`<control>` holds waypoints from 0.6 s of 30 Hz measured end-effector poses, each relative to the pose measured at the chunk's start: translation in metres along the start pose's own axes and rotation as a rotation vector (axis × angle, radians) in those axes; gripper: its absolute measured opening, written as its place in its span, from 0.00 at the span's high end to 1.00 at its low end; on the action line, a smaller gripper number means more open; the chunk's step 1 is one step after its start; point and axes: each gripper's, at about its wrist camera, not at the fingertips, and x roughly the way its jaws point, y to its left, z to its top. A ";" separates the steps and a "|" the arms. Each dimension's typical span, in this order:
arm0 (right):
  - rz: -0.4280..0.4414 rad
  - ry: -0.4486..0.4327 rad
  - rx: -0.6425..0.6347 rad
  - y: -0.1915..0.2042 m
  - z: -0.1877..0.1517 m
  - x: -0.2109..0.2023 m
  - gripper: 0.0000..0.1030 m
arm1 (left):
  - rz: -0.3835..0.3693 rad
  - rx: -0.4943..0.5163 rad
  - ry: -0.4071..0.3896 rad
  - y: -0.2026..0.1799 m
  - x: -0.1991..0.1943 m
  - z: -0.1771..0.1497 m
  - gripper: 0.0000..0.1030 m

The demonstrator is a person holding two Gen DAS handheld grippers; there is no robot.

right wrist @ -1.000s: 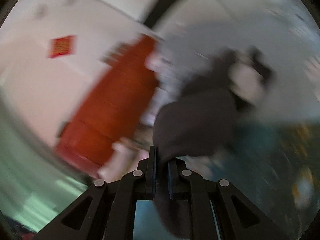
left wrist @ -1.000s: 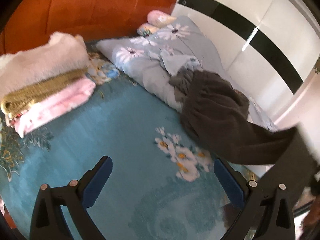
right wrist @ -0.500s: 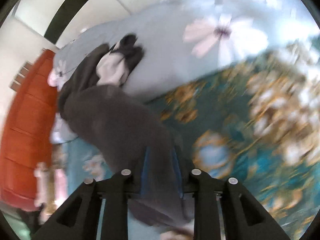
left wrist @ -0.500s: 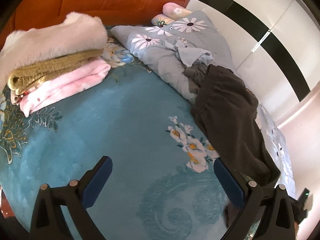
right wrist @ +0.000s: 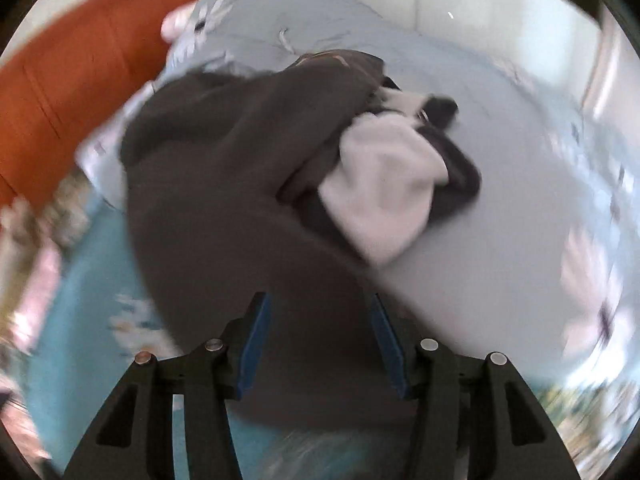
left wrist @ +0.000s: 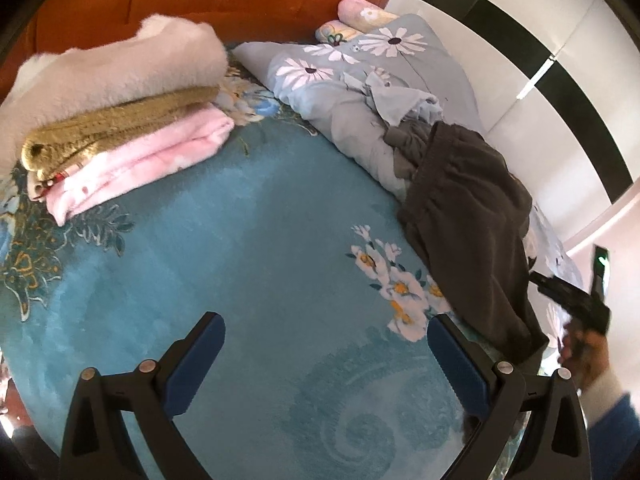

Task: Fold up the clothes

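Left wrist view: my left tool (left wrist: 324, 354) gapes wide, empty, above the teal bedspread (left wrist: 248, 264); dark trousers (left wrist: 468, 220) lie unfolded at its right. Right wrist view: right tool (right wrist: 316, 340) parted, gripping nothing, over trousers (right wrist: 240, 184). Step: laying out. Next: pinch the waistband.

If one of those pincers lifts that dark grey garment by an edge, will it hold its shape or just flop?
Probably flop: the dark grey garment already lies in soft folds, draped from the grey floral quilt down onto the blue bedspread. It looks like thick fabric, so likely some weight. Lifted at one edge, the rest would probably trail.
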 end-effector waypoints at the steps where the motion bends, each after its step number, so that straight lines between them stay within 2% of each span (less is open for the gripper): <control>1: -0.042 0.020 -0.046 0.004 0.007 0.011 0.48 | 0.007 -0.005 -0.004 0.001 -0.001 0.001 0.00; 5: -0.112 0.115 -0.072 -0.001 0.012 0.045 0.48 | 0.023 -0.014 -0.015 0.004 -0.002 0.001 0.00; 7: -0.081 0.142 -0.021 -0.007 0.009 0.054 0.48 | 0.027 -0.017 -0.015 0.005 -0.002 0.001 0.00; 8: -0.058 0.154 0.007 -0.009 0.007 0.056 0.52 | 0.029 -0.018 -0.015 0.005 -0.002 0.001 0.00; 9: -0.026 0.163 0.034 -0.010 0.003 0.058 0.60 | 0.028 -0.021 -0.013 0.005 -0.001 0.001 0.00; 10: 0.003 0.170 0.048 -0.011 0.001 0.058 0.82 | 0.024 -0.027 -0.008 0.006 0.000 0.001 0.00; 11: 0.049 0.178 0.070 -0.012 -0.002 0.057 0.91 | 0.019 -0.032 -0.003 0.006 0.001 0.000 0.00; 14: 0.228 0.159 0.135 -0.014 -0.013 0.042 0.94 | 0.018 -0.041 0.000 0.005 0.001 -0.001 0.00; 18: 0.399 0.115 0.116 -0.002 -0.033 0.008 0.95 | 0.018 -0.103 -0.006 0.009 0.001 -0.002 0.00</control>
